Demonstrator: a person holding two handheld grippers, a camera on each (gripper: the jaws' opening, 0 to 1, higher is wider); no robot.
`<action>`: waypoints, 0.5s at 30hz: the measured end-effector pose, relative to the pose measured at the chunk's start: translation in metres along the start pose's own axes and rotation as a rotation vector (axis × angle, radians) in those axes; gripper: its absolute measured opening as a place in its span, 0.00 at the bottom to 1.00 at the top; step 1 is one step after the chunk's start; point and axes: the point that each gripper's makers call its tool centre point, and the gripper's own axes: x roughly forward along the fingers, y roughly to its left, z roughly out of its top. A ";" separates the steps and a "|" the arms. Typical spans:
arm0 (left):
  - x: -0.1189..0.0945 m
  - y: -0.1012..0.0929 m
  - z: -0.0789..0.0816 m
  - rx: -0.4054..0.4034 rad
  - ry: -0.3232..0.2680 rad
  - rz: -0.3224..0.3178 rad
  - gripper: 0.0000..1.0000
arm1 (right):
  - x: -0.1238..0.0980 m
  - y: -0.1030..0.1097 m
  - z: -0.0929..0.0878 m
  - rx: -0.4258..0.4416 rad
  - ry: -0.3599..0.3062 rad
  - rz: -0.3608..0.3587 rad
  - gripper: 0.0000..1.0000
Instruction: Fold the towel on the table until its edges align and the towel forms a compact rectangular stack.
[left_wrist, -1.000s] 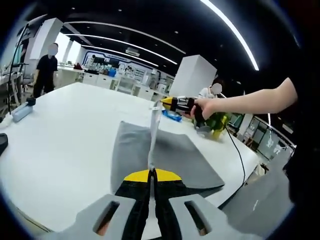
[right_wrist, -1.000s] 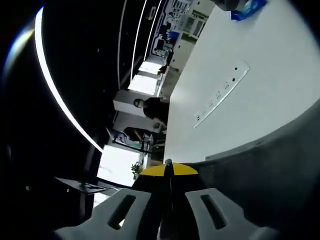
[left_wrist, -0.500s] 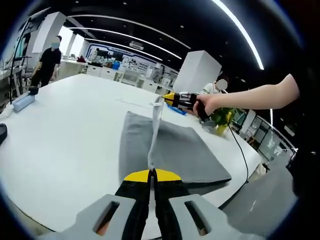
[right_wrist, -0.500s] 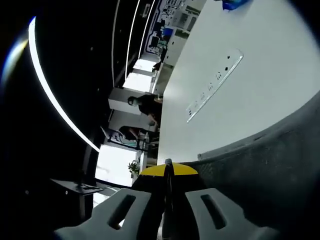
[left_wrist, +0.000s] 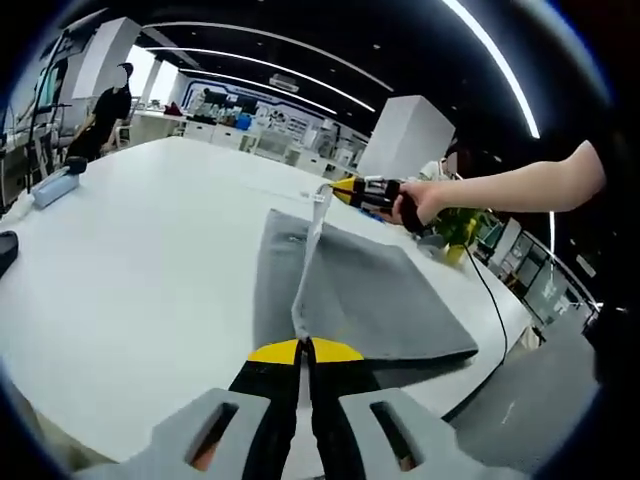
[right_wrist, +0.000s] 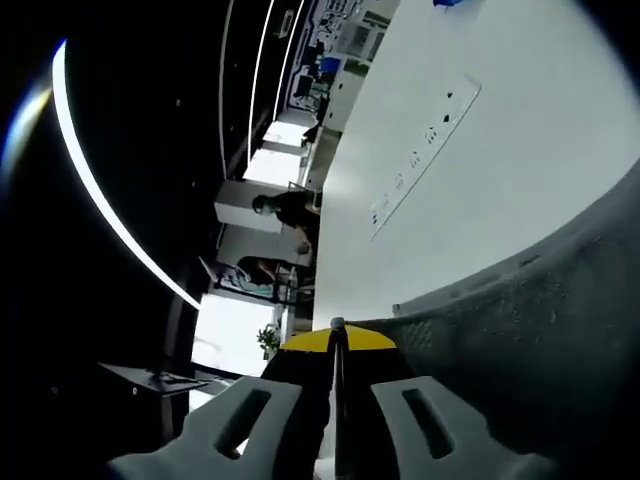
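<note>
- Bottom centre of the left gripper view: the left gripper (left_wrist: 303, 350) has its fingers pinching the near corner of the towel (left_wrist: 350, 300).
- The grey towel lies on the white worktop (left_wrist: 130, 260); it looks soft and limp, best held by corners.
- Upper right: the right gripper (left_wrist: 352, 190) pinches the far corner, lifting that edge.

Left gripper (left_wrist: 303, 345) has its fingers pinched closed, same deal with the right gripper (right_wrist: 337, 328), held out on a bare outstretched arm (left_wrist: 510, 188).
</note>
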 end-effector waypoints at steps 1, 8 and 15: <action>0.000 0.000 -0.001 0.004 0.005 -0.001 0.02 | 0.001 -0.001 0.000 0.004 0.002 0.001 0.00; 0.005 0.005 -0.006 0.033 0.028 0.014 0.02 | 0.005 -0.007 -0.004 0.015 0.005 -0.007 0.00; 0.008 0.016 -0.019 0.007 0.064 0.054 0.03 | 0.012 -0.009 -0.013 0.013 0.013 -0.001 0.00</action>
